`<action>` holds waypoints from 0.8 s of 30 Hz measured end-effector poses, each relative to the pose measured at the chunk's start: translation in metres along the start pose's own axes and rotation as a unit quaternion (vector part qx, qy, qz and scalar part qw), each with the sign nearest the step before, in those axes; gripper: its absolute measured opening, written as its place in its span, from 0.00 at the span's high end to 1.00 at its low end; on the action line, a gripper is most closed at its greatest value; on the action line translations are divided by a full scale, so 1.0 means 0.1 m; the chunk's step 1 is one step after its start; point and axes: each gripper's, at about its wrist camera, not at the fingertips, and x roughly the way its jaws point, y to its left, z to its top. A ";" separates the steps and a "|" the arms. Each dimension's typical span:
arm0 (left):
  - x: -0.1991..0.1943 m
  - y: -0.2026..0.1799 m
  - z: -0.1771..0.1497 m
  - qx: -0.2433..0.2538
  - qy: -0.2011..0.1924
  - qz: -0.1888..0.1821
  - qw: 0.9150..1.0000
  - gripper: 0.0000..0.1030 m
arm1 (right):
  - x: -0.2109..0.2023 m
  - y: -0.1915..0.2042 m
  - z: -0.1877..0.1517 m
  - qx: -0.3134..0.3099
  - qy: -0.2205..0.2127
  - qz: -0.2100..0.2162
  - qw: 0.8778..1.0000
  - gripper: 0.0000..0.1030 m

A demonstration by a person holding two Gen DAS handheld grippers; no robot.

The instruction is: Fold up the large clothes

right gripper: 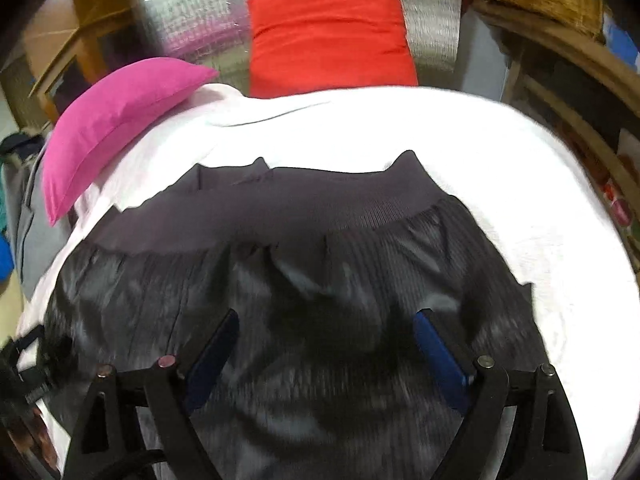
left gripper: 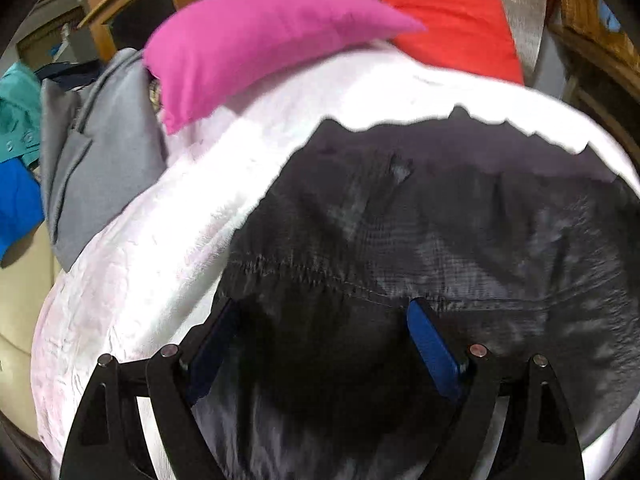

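Observation:
A large black shiny garment [left gripper: 460, 232] lies spread on a white sheet [left gripper: 168, 240]. In the right wrist view the same garment [right gripper: 320, 280] shows a grey ribbed waistband [right gripper: 320, 204] along its far edge. My left gripper [left gripper: 322, 316] is open, its blue-padded fingers [left gripper: 430, 344] spread wide just above the black fabric near a stitched seam. My right gripper [right gripper: 326, 328] is open too, its fingers [right gripper: 440, 356] spread over the garment below the waistband. Neither holds anything.
A pink pillow [left gripper: 248, 44] and a red pillow [left gripper: 452, 20] lie at the far end of the white sheet [right gripper: 500, 168]. A grey garment [left gripper: 92, 152], teal and blue clothes lie at left. Wooden shelves [right gripper: 568, 92] stand at right.

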 end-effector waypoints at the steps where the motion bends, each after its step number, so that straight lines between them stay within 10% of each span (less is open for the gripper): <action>1: 0.05 -0.02 -0.01 0.005 0.002 0.002 1.000 0.14 | 0.10 -0.03 0.03 0.004 0.014 -0.006 1.000 0.12; 24: -0.11 -0.04 0.21 -0.005 -0.032 -0.018 0.999 0.10 | -0.32 -0.48 -0.11 0.022 -0.002 0.014 1.000 0.10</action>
